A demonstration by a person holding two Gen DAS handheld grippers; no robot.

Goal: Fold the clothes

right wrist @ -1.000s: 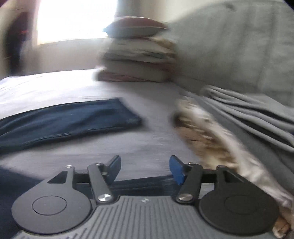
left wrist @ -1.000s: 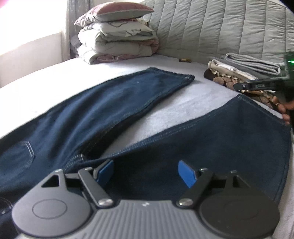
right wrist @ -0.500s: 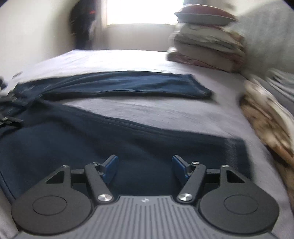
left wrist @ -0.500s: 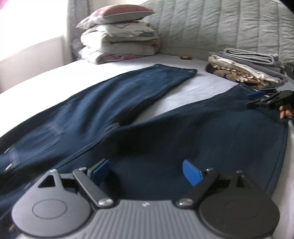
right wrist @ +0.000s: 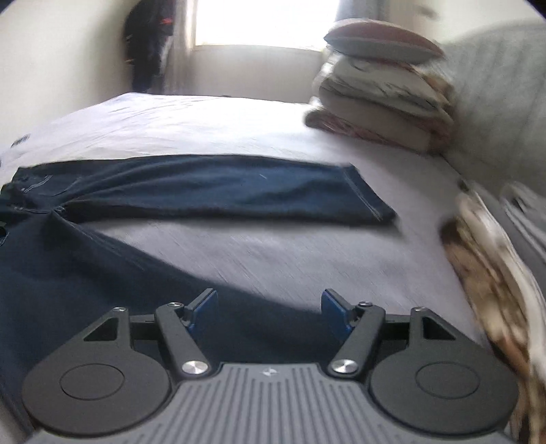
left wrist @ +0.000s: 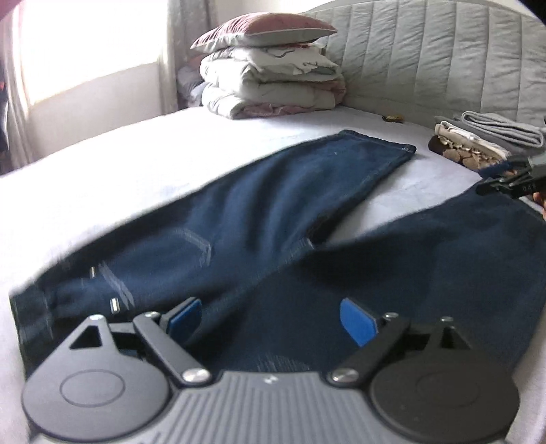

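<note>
We hold our left tool wide open, empty, over dark blue denim jeans; right tool at three o'clock, likewise empty.

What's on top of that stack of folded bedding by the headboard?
A dark red pillow with a pale edge lies on top of the folded bedding. Its underside and whatever is tucked between the layers are covered, so that cannot be told.

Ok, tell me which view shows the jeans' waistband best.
The left wrist view: the waistband with its belt loops lies close at lower left, though slightly blurred. The right wrist view shows only a pocket and seam of the jeans at its far left edge.
</note>
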